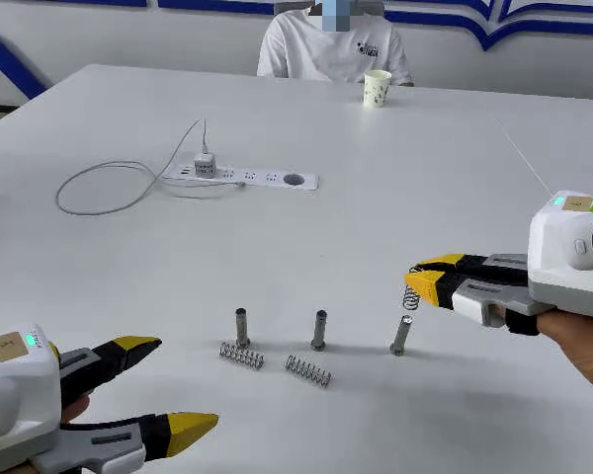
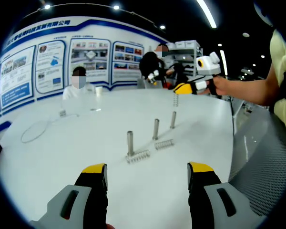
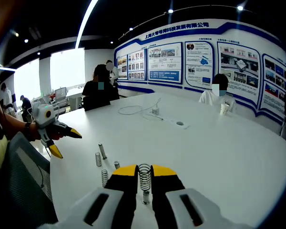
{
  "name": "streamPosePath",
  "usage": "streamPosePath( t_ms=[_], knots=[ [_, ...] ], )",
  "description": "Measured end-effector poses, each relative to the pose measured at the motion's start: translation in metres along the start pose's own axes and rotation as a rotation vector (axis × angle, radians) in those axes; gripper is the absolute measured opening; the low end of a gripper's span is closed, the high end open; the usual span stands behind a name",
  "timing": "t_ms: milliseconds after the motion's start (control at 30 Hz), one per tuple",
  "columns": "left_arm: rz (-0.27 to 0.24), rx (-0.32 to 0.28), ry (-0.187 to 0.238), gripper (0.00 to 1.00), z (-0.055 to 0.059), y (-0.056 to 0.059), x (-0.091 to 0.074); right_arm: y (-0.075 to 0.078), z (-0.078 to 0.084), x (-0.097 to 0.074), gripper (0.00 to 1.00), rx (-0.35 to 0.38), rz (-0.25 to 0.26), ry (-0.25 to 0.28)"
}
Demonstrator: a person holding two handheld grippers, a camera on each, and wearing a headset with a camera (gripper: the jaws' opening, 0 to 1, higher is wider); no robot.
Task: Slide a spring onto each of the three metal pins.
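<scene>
Three metal pins stand upright in a row on the white table: left (image 1: 241,327), middle (image 1: 319,330), right (image 1: 401,336). Two springs lie flat beside them, one (image 1: 241,355) by the left pin, one (image 1: 307,370) in front of the middle pin. My right gripper (image 1: 422,276) is shut on a third spring (image 1: 411,295), which hangs upright just above the right pin. In the right gripper view that spring (image 3: 144,176) sits between the jaws with the pin (image 3: 145,196) under it. My left gripper (image 1: 173,385) is open at the near left, with nothing in it (image 2: 148,169).
A white power strip (image 1: 242,176) with a charger and a looped cable (image 1: 99,188) lies at the middle left of the table. A paper cup (image 1: 377,87) stands at the far edge, in front of a seated person (image 1: 331,44).
</scene>
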State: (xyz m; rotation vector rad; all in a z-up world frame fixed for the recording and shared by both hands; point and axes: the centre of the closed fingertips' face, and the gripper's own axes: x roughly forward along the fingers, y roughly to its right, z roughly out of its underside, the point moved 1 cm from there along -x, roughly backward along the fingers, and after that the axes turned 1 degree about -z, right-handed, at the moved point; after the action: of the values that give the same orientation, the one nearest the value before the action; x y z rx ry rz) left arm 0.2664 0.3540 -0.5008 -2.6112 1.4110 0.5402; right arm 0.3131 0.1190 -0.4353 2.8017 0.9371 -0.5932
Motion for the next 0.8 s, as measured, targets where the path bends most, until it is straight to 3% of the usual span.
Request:
streamPosePath(
  t_ms=[800],
  knots=[
    [0.004,-0.011,-0.018,0.69,0.004,-0.002,0.004,0.003,0.016,0.008,0.12,0.038,-0.008,-0.011]
  ],
)
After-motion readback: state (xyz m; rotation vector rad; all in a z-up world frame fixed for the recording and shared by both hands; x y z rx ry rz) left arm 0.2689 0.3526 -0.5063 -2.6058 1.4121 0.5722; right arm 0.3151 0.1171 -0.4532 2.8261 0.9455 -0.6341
